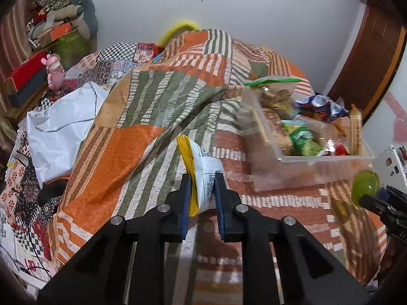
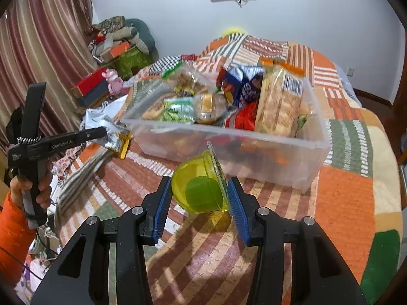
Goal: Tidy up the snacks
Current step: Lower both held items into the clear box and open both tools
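My left gripper [image 1: 202, 193] is shut on a white and yellow snack packet [image 1: 201, 170] and holds it above the patchwork bedspread [image 1: 142, 117], left of the clear plastic bin [image 1: 313, 167]. In the right wrist view the left gripper [image 2: 112, 134] holds the packet [image 2: 117, 139] beside the bin's left end. My right gripper [image 2: 199, 195] is shut on a green jelly cup [image 2: 201, 190], held tilted above the bedspread in front of the bin [image 2: 229, 147]. The bin holds several snack bags [image 2: 277, 101]. The cup also shows in the left wrist view [image 1: 365, 185].
A white plastic bag [image 1: 63, 127] lies on the bed at the left. Boxes [image 1: 28, 76], a pink toy [image 1: 54, 71] and piled cushions [image 1: 63, 12] stand by the striped curtain [image 2: 38, 38]. A wooden door [image 1: 368, 58] is at the right.
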Tool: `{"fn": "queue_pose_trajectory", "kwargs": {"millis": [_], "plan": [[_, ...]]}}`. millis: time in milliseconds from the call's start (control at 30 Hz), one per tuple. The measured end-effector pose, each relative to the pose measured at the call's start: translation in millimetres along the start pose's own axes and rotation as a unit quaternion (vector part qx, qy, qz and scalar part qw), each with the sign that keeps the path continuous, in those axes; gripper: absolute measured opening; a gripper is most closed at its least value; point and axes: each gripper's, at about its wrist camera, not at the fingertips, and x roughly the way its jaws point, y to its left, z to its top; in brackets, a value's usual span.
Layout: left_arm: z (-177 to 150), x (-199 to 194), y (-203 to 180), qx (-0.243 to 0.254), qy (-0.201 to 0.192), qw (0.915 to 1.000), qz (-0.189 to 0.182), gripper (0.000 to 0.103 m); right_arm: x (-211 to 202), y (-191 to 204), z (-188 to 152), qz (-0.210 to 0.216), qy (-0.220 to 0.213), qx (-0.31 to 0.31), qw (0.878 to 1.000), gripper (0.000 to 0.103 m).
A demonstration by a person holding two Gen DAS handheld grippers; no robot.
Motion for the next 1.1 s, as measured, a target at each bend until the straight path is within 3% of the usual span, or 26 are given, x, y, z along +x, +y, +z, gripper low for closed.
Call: {"fn": "queue_pose_trajectory", "kwargs": {"millis": [533,767,1100], "plan": [[33,-61,-43,0.029,-0.083,0.9952,-0.044,0.017,-24,-3,35,-0.008,-0.068,0.005,0.998,0.042],[44,-44,-72,0.048,-0.080,0.9928,-0.076,0.017,-15,-8,52,-0.013,-0.081,0.008,0.997,0.042],[53,-13,-88,0.041,-0.064,0.9915,-0.106,0.017,20,-14,62,-0.021,-0.052,0.007,0.998,0.042]]}}
